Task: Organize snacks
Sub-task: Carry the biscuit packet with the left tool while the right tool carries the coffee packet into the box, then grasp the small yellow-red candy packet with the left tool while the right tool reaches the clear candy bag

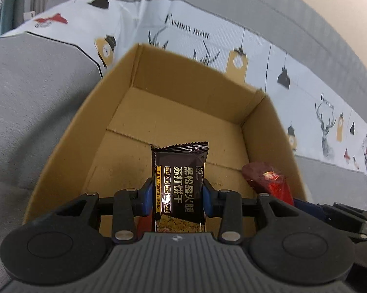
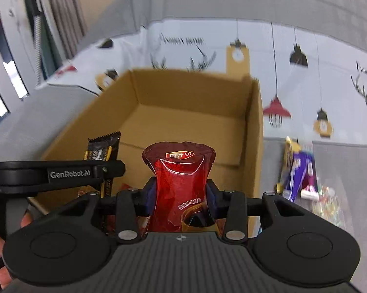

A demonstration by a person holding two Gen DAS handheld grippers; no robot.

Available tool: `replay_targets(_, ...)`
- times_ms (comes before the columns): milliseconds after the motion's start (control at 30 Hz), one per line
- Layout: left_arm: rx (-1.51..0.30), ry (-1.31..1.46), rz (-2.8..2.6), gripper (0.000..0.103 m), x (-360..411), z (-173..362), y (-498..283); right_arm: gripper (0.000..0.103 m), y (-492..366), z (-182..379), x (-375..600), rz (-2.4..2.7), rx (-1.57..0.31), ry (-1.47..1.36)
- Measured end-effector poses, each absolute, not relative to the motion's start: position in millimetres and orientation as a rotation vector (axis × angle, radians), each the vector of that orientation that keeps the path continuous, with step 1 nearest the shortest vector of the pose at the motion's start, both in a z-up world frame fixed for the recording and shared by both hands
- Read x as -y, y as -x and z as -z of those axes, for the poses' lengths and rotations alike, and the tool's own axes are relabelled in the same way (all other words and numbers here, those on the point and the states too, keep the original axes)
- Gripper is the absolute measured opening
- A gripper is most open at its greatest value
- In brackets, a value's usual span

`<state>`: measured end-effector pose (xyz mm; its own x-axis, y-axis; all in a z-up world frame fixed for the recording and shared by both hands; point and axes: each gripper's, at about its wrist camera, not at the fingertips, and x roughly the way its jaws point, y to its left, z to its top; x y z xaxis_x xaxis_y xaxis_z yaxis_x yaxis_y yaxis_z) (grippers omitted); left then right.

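An open cardboard box (image 1: 183,85) sits on a grey sofa; it also shows in the right wrist view (image 2: 255,127). My left gripper (image 1: 176,195) is shut on a black cracker packet (image 1: 179,173) and holds it over the box's near edge. The packet also shows in the right wrist view (image 2: 103,149). My right gripper (image 2: 181,193) is shut on a red snack pouch (image 2: 181,171), held over the near side of the box. The pouch also shows at the right of the left wrist view (image 1: 269,179). The box floor beyond both snacks is bare cardboard.
A white printed cloth (image 1: 256,48) with deer and lamps lies behind the box. A pile of loose snacks, one in a purple wrapper (image 2: 298,168), lies on the sofa to the right of the box. A grey cushion (image 1: 37,97) is to the left.
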<state>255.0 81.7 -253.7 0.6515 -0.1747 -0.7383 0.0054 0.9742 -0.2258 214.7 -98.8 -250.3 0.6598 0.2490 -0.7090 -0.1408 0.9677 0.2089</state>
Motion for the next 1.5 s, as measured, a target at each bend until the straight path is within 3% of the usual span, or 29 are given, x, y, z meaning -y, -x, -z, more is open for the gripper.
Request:
replay_targets(200, -0.882, 0.198, 0.103, 0.043, -83, 264, -260, 0.043, -226, 272, 92, -0.212, -0.881, -0.139)
replay_targets(400, -0.890, 0.202, 0.081, 0.044, -85, 263, -261, 0.054, -230, 268, 85, -0.279, -0.869, -0.124)
replay_targets(433, -0.891, 0.202, 0.063, 0.055, -86, 262, -260, 0.054, -229, 266, 85, -0.289, -0.864, -0.125)
replay_targets(467, -0.889, 0.201, 0.048, 0.074, -85, 260, -260, 0.056, -228, 264, 85, -0.296, -0.859, -0.128)
replay_targets(533, -0.870, 0.195, 0.014, 0.098, -83, 255, -257, 0.069, -226, 257, 89, -0.305, -0.844, -0.146)
replay_targets(800, -0.758, 0.225, 0.126, 0.099, -46, 212, -229, 0.090, -169, 217, 165, -0.235, -0.636, -0.200)
replay_targets(1033, -0.693, 0.177, 0.299, 0.074, 28, 192, -195, 0.091, -108, 242, 255, -0.073, -0.600, -0.233)
replay_targets(1133, -0.707, 0.158, 0.387, 0.046, 67, 200, -185, 0.091, -91, 259, 283, -0.028, -0.605, -0.309)
replay_targets(1267, -0.784, 0.066, 0.414, 0.020, 112, 227, -182, 0.091, -78, 283, 314, 0.014, -0.623, -0.359)
replay_targets(1367, -0.819, 0.025, 0.427, 0.008, 136, 248, -183, 0.091, -77, 297, 333, 0.016, -0.647, -0.392)
replay_targets(1500, -0.849, -0.065, 0.405, 0.007, 162, 276, -188, 0.091, -88, 308, 359, 0.030, -0.676, -0.451)
